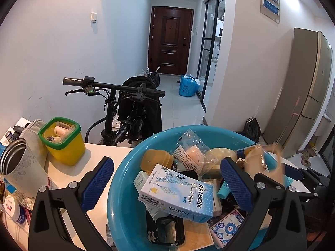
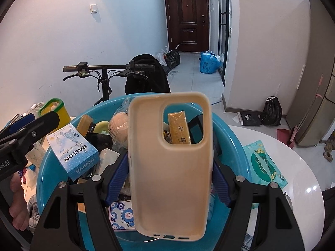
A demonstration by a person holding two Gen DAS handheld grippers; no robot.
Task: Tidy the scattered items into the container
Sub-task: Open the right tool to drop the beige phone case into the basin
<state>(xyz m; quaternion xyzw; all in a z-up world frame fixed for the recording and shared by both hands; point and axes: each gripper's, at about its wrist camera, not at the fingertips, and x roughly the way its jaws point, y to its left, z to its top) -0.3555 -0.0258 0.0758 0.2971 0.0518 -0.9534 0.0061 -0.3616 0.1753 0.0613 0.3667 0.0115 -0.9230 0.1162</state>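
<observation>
Your right gripper [image 2: 170, 179] pinches a beige rubbery phone case [image 2: 169, 165] above the heaped round teal plastic basin [image 2: 236, 138]; released here, it may slide off the pile.

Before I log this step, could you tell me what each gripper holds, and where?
The right gripper clamps the beige phone case by its long side edges; the left gripper holds nothing.

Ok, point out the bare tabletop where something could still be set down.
Free patches: the white table between the yellow bin and the blue basin's left rim, and the glossy stretch right of the green tissue pack. Crowded: the basin itself, piled with boxes, and the table's left end around the steel tumbler.
</observation>
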